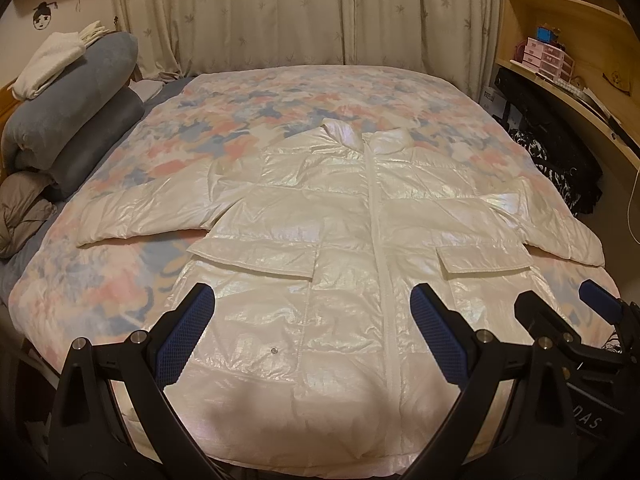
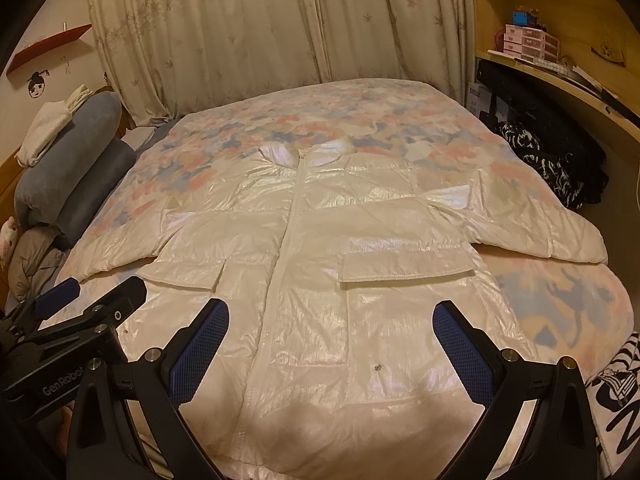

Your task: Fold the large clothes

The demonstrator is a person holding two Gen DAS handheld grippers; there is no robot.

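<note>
A shiny white puffer jacket (image 1: 340,236) lies flat and zipped on the bed, front up, collar far, both sleeves spread to the sides; it also shows in the right wrist view (image 2: 320,248). My left gripper (image 1: 312,320) is open and empty, hovering above the jacket's lower left part near the hem. My right gripper (image 2: 332,336) is open and empty above the lower right part. Each gripper shows in the other's view: the right gripper (image 1: 560,300) at the right edge, the left gripper (image 2: 100,288) at the left edge.
The bed has a floral quilt (image 1: 200,152). Rolled blue and grey bedding (image 1: 68,120) is stacked at the left. A wooden desk with shelves (image 1: 568,60) and dark patterned cloth (image 1: 560,176) stand at the right. Curtains (image 1: 300,12) hang behind.
</note>
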